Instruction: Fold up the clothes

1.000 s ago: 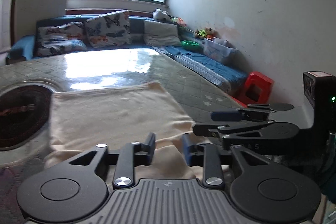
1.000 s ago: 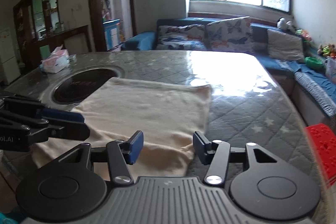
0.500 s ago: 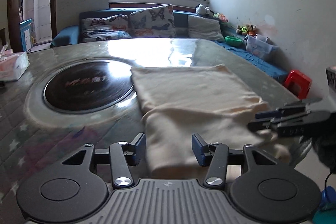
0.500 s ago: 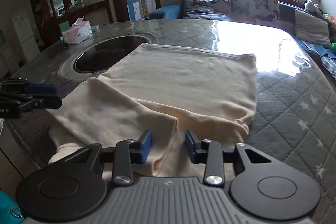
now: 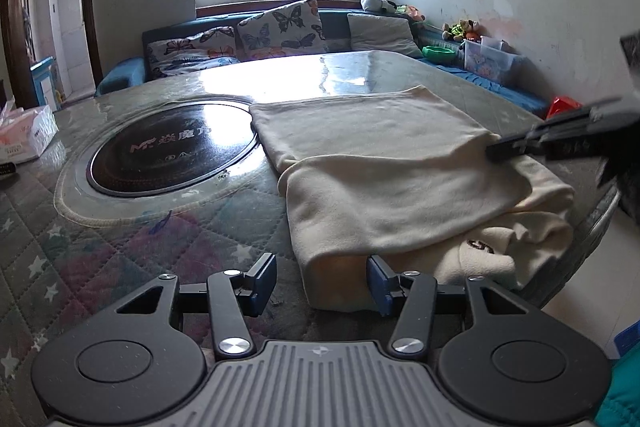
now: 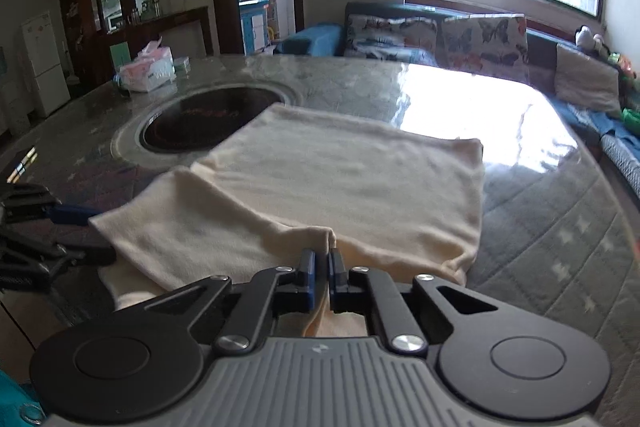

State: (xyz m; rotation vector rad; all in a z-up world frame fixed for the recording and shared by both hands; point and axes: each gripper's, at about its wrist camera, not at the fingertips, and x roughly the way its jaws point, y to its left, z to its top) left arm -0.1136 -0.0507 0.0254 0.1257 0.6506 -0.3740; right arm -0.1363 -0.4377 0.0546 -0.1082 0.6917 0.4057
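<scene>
Cream garment [image 5: 384, 163], plain, with a small dark emblem near the table's near right edge; it lies on a grey-green quilted table cover [image 5: 120, 247] scattered with white stars and faded pink patches. Round inset cooktop [image 5: 172, 151] glossy black with pinkish-red lettering; tissue box [image 6: 148, 71] at the far left edge pink and white. Both the left gripper [image 5: 322, 283] and the right gripper [image 6: 322, 277] black with blue finger pads; sofa cushions [image 5: 280, 27] pale with dark butterfly print.
</scene>
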